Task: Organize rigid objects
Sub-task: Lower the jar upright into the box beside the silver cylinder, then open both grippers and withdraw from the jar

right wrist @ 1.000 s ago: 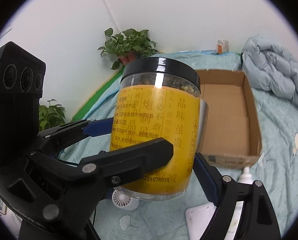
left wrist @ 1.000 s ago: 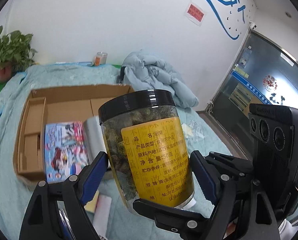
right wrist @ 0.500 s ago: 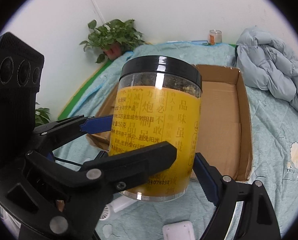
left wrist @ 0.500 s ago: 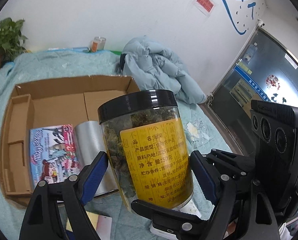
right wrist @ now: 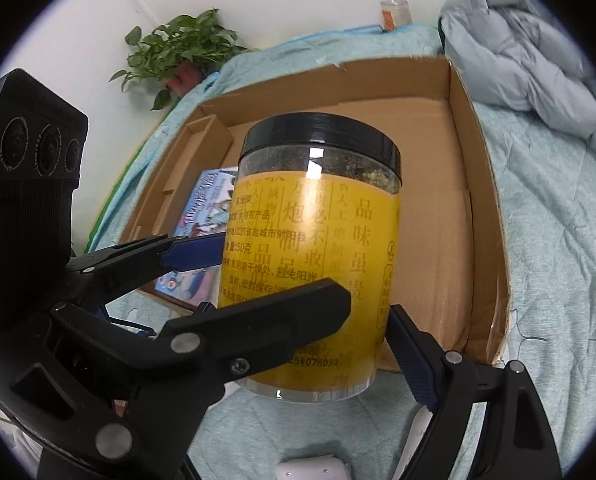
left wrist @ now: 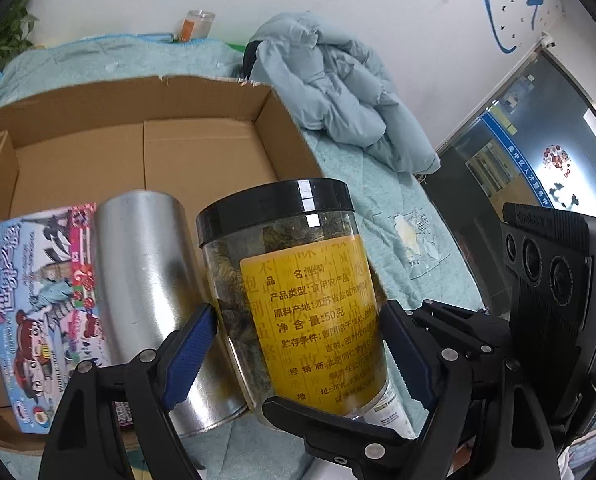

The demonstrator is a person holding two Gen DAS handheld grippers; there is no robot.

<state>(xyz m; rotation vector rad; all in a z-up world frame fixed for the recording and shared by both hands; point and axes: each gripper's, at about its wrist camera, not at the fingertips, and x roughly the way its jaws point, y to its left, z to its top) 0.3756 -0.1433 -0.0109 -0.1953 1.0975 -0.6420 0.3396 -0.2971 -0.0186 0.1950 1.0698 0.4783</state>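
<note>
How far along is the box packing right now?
Done: a picture book and a silver can lie in the cardboard box. In hand: both grippers, left and right, clamp the yellow-labelled jar near the box. Left: setting the jar in; a white item lies outside on the bedspread.

In the cardboard box [left wrist: 202, 140] on the bed [left wrist: 377, 200], a book [left wrist: 38, 300] lies left of a metal can [left wrist: 146, 280]; a jacket [left wrist: 337, 96] sits behind-right.

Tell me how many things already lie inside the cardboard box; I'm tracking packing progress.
2 visible: a picture book at the left of the box, and a metal can lying beside it. The held jar may hide others.
</note>
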